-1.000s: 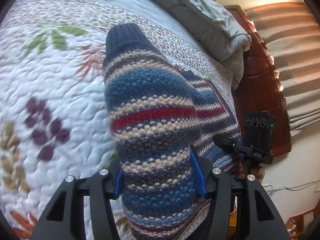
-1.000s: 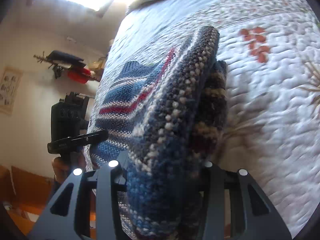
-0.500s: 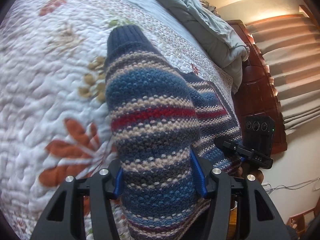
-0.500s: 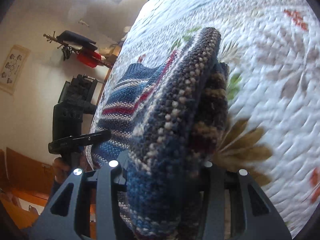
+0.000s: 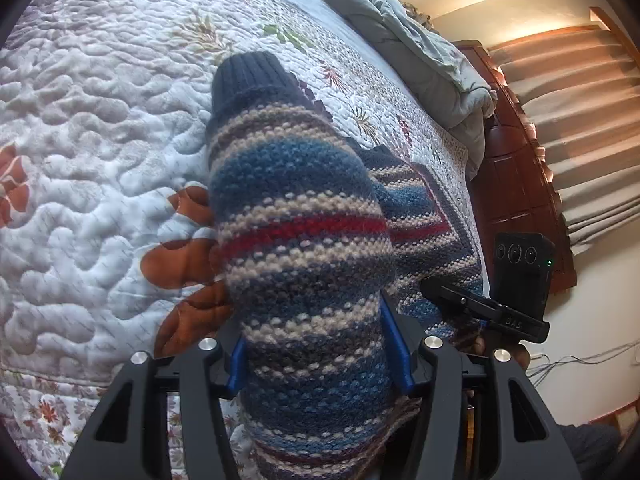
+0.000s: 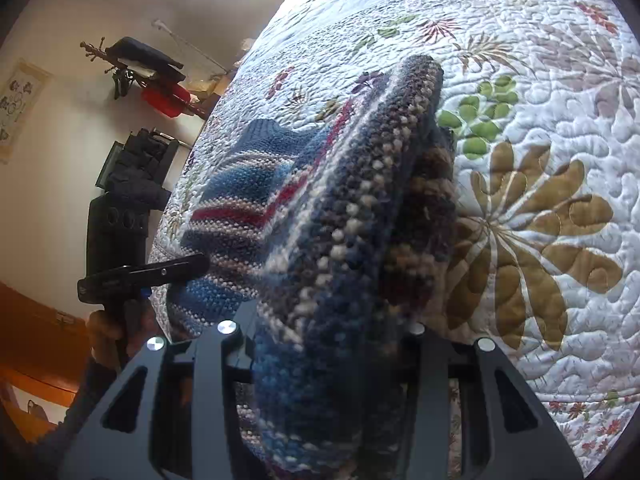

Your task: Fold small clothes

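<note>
Holding: striped knit sweater (image 5: 304, 240) is pinched in both jaws, kept taut for folding.
Placement: carried above the bed (image 5: 100, 140) near its edge.

- The sweater (image 5: 304, 248) hangs over the quilt (image 5: 96, 128), pinched at one end in the left gripper (image 5: 320, 354) and at the other in the right gripper (image 6: 328, 344).
- A crumpled blanket (image 5: 424, 52) lies along the quilt's far edge.
- The headboard (image 5: 516, 184) stands beyond that edge.
</note>
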Action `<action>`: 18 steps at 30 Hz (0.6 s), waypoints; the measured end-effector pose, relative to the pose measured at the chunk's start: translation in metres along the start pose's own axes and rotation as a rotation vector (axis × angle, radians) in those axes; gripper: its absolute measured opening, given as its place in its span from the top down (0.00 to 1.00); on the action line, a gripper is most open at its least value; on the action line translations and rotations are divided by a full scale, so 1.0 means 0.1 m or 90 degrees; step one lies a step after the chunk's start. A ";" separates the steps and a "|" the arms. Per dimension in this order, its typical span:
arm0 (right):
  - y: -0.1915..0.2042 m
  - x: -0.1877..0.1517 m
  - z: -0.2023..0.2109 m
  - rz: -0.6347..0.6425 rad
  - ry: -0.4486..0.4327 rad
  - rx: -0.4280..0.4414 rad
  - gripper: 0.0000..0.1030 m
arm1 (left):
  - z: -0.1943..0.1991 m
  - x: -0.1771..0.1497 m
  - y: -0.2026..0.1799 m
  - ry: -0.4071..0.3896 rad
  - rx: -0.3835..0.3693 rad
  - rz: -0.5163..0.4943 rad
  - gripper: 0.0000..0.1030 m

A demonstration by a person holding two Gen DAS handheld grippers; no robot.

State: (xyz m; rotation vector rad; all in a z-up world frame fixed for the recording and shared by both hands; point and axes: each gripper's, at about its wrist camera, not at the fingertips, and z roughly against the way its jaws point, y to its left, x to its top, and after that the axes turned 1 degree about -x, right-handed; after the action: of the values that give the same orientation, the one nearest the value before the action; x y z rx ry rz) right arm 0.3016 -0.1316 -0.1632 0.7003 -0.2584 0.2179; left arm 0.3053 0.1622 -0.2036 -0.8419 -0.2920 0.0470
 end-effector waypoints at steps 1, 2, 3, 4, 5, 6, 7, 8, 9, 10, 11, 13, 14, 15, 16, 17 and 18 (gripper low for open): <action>0.04 0.01 -0.07 -0.004 -0.001 -0.002 0.61 | 0.00 -0.02 0.02 -0.001 -0.002 -0.002 0.46; 0.02 0.00 -0.10 -0.006 -0.002 -0.002 0.61 | -0.01 -0.04 0.05 -0.001 -0.004 -0.005 0.46; 0.00 -0.02 -0.12 -0.006 -0.001 0.000 0.61 | -0.02 -0.05 0.06 -0.001 -0.004 -0.008 0.46; -0.02 -0.02 -0.15 -0.004 -0.002 0.004 0.60 | -0.03 -0.07 0.09 -0.001 -0.006 -0.009 0.46; -0.04 -0.03 -0.17 -0.002 -0.002 0.008 0.60 | -0.04 -0.09 0.12 -0.001 -0.009 -0.006 0.46; -0.07 -0.02 -0.19 0.000 0.000 0.012 0.59 | -0.05 -0.10 0.15 -0.001 -0.013 -0.002 0.45; -0.11 -0.03 -0.21 0.001 0.001 0.019 0.58 | -0.05 -0.11 0.17 -0.002 -0.017 0.001 0.43; -0.15 -0.05 -0.22 0.002 0.002 0.025 0.57 | -0.07 -0.12 0.20 -0.002 -0.020 0.005 0.40; -0.20 -0.07 -0.22 0.005 0.002 0.027 0.55 | -0.07 -0.13 0.21 -0.004 -0.023 0.006 0.39; -0.20 -0.07 -0.22 0.024 0.002 0.020 0.51 | -0.07 -0.17 0.25 -0.007 -0.023 0.006 0.35; -0.22 -0.09 -0.20 0.037 0.000 0.014 0.48 | -0.07 -0.18 0.25 -0.012 -0.020 0.006 0.31; -0.17 -0.11 -0.20 0.057 -0.004 0.001 0.38 | -0.05 -0.19 0.23 -0.022 -0.013 0.006 0.28; -0.13 -0.12 -0.19 0.072 -0.002 -0.010 0.35 | -0.03 -0.19 0.22 -0.025 -0.008 0.006 0.28; -0.08 -0.13 -0.16 0.089 -0.004 -0.025 0.31 | 0.03 -0.20 0.18 -0.034 0.001 0.004 0.28; -0.06 -0.15 -0.14 0.100 -0.006 -0.035 0.29 | 0.10 -0.22 0.16 -0.047 0.011 0.000 0.28; -0.03 -0.17 -0.11 0.112 -0.008 -0.044 0.28 | 0.19 -0.24 0.11 -0.063 0.024 -0.006 0.28; -0.01 -0.19 -0.07 0.122 -0.011 -0.053 0.27 | 0.28 -0.27 0.06 -0.079 0.037 -0.013 0.27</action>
State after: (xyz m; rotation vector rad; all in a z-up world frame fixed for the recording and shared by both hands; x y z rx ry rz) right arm 0.2854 -0.1300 -0.1749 0.5949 -0.3496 0.3814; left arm 0.2718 0.1824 -0.1969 -0.7795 -0.4142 0.0882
